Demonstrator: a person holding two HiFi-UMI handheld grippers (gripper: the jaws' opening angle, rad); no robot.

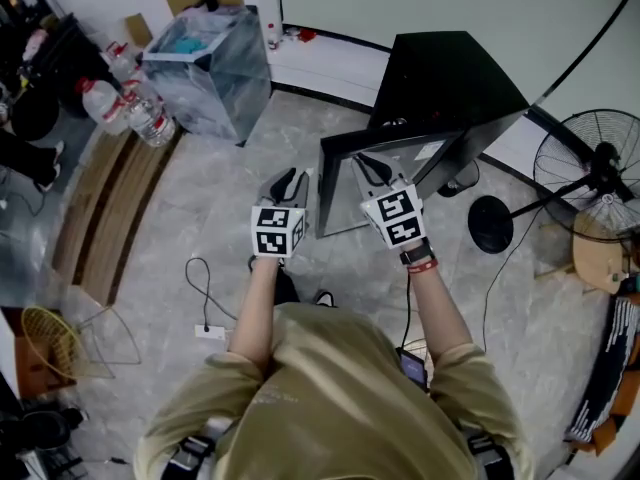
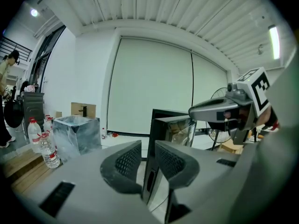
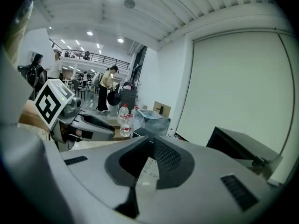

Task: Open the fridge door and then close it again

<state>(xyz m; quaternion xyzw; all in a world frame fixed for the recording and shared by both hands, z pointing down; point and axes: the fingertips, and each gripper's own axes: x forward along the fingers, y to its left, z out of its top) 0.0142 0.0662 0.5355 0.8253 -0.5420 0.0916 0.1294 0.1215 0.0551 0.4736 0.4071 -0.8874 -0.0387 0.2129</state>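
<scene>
Left claw (image 1: 288, 178) released, empty — just beside fridge door (image 1: 340, 196) edge; right claw (image 1: 366, 162) clenched over door top.

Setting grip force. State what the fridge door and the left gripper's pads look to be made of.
Fridge door: seemingly a glass pane in a dark frame of metal or plastic. The pane is see-through and carries reflections.
Left gripper pads: dark and matte, likely rubber or soft plastic. A fine grid texture covers their inner faces.
</scene>
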